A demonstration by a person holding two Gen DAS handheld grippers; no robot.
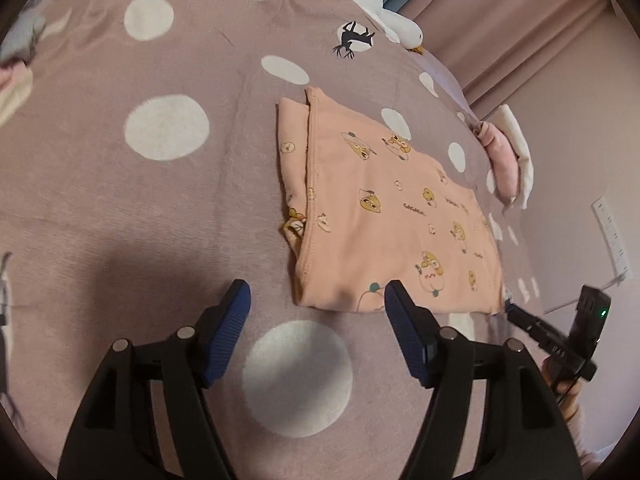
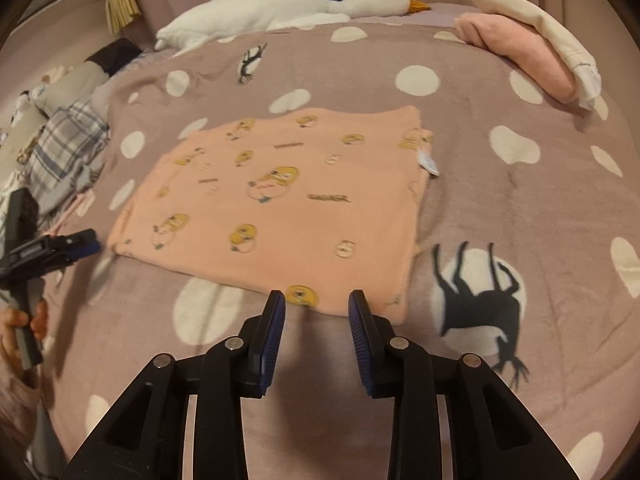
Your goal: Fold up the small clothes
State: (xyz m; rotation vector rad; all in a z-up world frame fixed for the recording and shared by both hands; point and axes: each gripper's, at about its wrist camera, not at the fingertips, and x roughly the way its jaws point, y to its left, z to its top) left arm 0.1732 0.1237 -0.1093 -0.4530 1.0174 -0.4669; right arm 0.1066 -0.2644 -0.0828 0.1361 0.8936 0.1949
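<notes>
Both sets of jaws stand parted with nothing between them: your left gripper point(image 1: 318, 294) is spread wide at the near left corner of the peach garment point(image 1: 384, 216), and your right gripper point(image 2: 317, 298) is open more narrowly just short of the garment's near edge. That peach garment point(image 2: 280, 200), printed with yellow cartoon figures, lies folded flat in the middle of the mauve dotted bedspread point(image 2: 500, 184). Far behind it a white goose plush point(image 2: 280, 10) stretches along the bed's edge, and to the far right a folded pink and cream pile point(image 2: 532, 52) rests well apart from the garment.
</notes>
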